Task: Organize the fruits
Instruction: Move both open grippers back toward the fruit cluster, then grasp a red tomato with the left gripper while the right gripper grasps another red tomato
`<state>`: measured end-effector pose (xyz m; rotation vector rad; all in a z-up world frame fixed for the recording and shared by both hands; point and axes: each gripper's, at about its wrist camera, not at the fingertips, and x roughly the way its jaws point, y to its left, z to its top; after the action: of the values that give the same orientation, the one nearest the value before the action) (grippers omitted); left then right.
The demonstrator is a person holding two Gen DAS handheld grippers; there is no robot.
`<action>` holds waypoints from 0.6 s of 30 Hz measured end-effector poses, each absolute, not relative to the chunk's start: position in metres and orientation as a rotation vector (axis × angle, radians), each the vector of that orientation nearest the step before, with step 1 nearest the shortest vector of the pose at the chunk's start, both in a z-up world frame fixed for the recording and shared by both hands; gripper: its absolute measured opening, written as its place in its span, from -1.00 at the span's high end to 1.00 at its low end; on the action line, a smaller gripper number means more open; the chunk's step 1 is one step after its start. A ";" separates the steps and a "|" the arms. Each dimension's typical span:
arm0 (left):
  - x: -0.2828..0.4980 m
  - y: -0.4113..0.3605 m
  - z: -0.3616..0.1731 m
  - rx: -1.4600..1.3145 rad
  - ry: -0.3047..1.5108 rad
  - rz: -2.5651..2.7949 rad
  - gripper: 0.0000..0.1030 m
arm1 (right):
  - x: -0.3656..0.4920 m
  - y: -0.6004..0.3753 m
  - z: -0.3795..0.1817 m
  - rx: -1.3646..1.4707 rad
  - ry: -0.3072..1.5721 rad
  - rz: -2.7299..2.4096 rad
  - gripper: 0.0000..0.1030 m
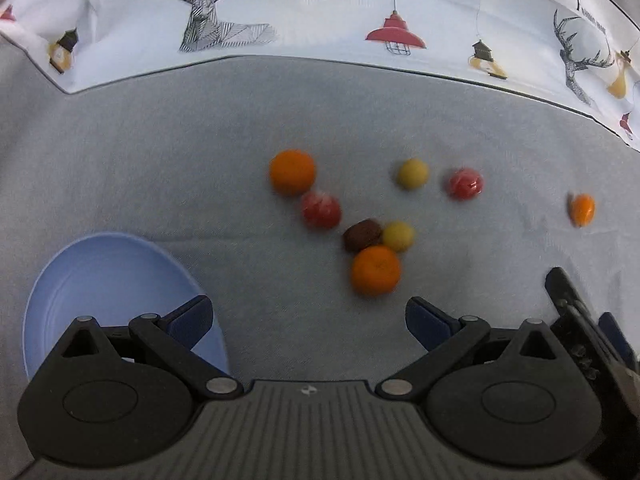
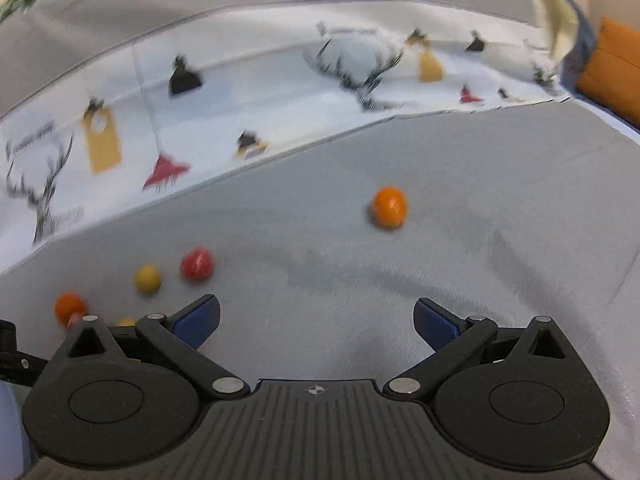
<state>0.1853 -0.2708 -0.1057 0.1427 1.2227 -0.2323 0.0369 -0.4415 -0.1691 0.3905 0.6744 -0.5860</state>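
A grey cloth (image 1: 160, 160) meets a white cloth (image 1: 320, 20) printed with deer and lamps.

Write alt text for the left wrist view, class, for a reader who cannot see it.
An open left gripper hovers over a grey cloth-covered table scattered with eight small round fruits: orange, red, yellow and one dark brown. A large orange fruit lies nearest, and an empty pale blue plastic plate sits lower left.

Three orange fruits (image 1: 292, 171), two red (image 1: 321, 209), two yellow (image 1: 412, 173), one brown (image 1: 362, 234), one blue plate (image 1: 100, 280).
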 end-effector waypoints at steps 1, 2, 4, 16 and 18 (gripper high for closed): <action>0.185 -0.279 -0.100 0.141 1.186 -0.239 -0.99 | 0.045 -0.446 -0.170 0.395 0.689 -0.582 -0.98; 0.185 -0.289 -0.094 0.145 1.140 -0.238 -0.99 | 0.058 -0.453 -0.170 0.389 0.697 -0.582 -0.98; 0.185 -0.309 -0.087 0.181 1.058 -0.272 -0.99 | 0.084 -0.469 -0.163 0.359 0.651 -0.597 -0.98; 0.190 -0.261 -0.120 0.135 0.985 -0.034 -0.99 | 0.120 -0.470 -0.199 0.321 0.636 -0.479 -0.98; 0.191 -0.253 -0.125 0.110 0.991 -0.042 -0.99 | 0.113 -0.472 -0.193 0.345 0.608 -0.431 -0.98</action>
<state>0.1915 -0.2535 -0.1247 0.1105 0.9911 -0.0419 0.1127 -0.4718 -0.1934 0.3452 0.6080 -0.4305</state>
